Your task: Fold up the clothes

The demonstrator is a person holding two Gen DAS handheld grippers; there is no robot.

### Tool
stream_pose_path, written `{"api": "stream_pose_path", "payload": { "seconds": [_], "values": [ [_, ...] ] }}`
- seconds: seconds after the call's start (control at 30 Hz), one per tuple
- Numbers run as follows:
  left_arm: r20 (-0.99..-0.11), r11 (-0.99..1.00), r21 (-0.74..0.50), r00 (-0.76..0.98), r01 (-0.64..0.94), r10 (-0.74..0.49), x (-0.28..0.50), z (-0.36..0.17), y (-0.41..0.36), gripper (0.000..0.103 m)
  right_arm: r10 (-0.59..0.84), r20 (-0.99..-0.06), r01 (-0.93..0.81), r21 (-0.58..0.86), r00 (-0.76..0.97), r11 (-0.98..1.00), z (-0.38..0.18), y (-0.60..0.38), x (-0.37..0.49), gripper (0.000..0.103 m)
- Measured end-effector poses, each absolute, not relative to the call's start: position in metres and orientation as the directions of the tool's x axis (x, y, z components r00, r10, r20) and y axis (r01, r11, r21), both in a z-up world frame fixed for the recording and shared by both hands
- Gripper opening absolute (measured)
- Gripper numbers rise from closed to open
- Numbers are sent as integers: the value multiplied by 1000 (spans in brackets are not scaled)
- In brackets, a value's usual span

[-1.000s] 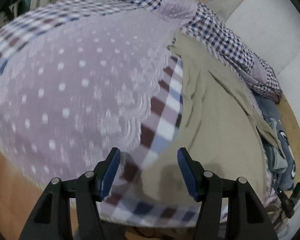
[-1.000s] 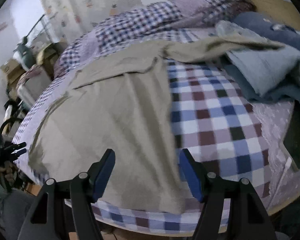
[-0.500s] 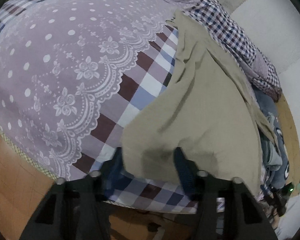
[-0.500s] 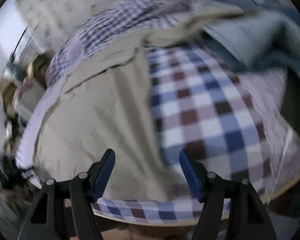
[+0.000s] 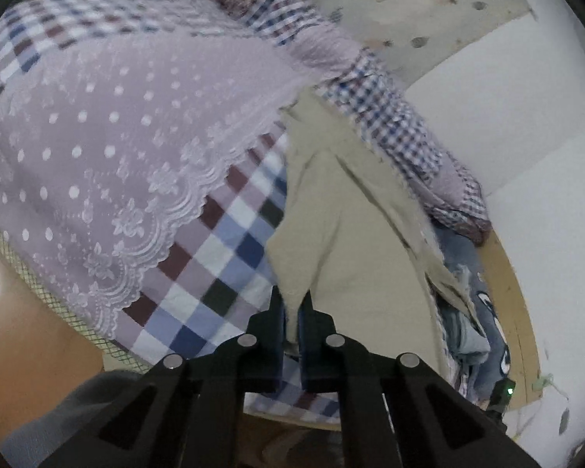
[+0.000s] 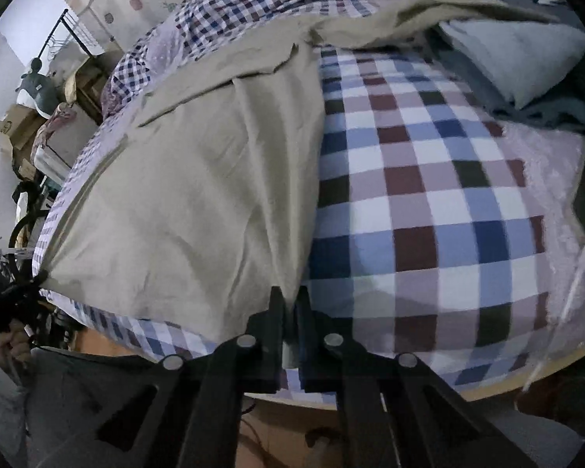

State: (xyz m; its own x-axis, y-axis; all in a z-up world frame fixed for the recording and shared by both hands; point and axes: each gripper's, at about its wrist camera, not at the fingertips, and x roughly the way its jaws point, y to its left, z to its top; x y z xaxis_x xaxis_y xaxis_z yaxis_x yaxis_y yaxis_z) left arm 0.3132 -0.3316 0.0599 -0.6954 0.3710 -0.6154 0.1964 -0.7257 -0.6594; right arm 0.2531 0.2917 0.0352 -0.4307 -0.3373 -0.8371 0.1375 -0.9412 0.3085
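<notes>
- Left gripper (image 5: 291,314), left wrist view: jaws nearly together, pinching a corner of the beige garment (image 5: 355,241); cloth rises from betw. the fingers in a peaked fold.
- Garment runs away from the gripper up the bed, lying on the checked bedspread (image 5: 222,261), w/ a flap/seam along its right side.
- Left of the garment: lilac lace-edged cover (image 5: 109,148) w/ white dots, its scalloped edge lying over the checks.
- Beyond the garment's far end: small-check quilt (image 5: 394,117), bunched. Right of garment: blue-grey clothes pile (image 5: 472,312) at the bed edge, near the wood frame.
- Grey sleeve (image 5: 70,409) at lower left, below the gripper arms.
- Right gripper (image 6: 290,304), right wrist view: jaws nearly together on the garment's near right corner (image 6: 199,195); fabric sits betw. the fingers, so it has hold of it.
- Garment spreads flat-ish over the left half of the bedspread (image 6: 429,202), w/ soft wrinkles; its far end trails right under the clothes pile (image 6: 518,50).
- At far left, other gripper (image 6: 15,296) grips the garment's opposite near corner, a hand (image 6: 9,345) behind it.
- Background left: boxes, rack, clutter – details unclear.
</notes>
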Motion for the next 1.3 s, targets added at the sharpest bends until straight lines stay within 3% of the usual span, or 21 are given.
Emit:
{"api": "stream_pose_path", "payload": {
  "seconds": [0.2,0.27,0.33,0.4,0.47,0.73,0.9,1.0,1.07,1.3],
  "values": [
    [-826,-779,-484,-502,399,255,307,29,-331,9,-275,-863,170,222,-424,-960,47,289,261,4],
    [-850,-775,-455,-474,439,231,309,26,-333,10,-250,-875,171,195,-415,-966,47,287,262,5],
    [-829,-737,-500,-496,454,257,315,25,-339,24,-222,-887,160,170,-405,-972,44,287,262,7],
    [-772,-670,-587,-565,454,293,324,27,-350,51,-201,-893,134,159,-403,-978,42,290,261,8],
    [-709,-622,-653,-637,432,301,329,31,-358,57,-199,-888,111,167,-415,-980,42,293,261,8],
    [-732,-644,-633,-603,431,316,290,14,-334,57,-214,-817,114,181,-536,-977,63,293,268,8],
    [-718,-631,-660,-588,408,371,284,6,-326,56,-320,-721,279,181,-614,-943,84,248,285,8],
    [-703,-612,-681,-593,402,392,287,2,-326,56,-400,-667,443,115,-629,-889,89,187,298,21],
    [-703,-615,-680,-592,399,393,284,1,-325,56,-448,-644,535,71,-619,-842,85,143,305,48],
    [-666,-596,-707,-640,380,382,301,4,-340,63,-505,-631,761,-223,-588,-609,40,-5,338,47]
  ]
}}
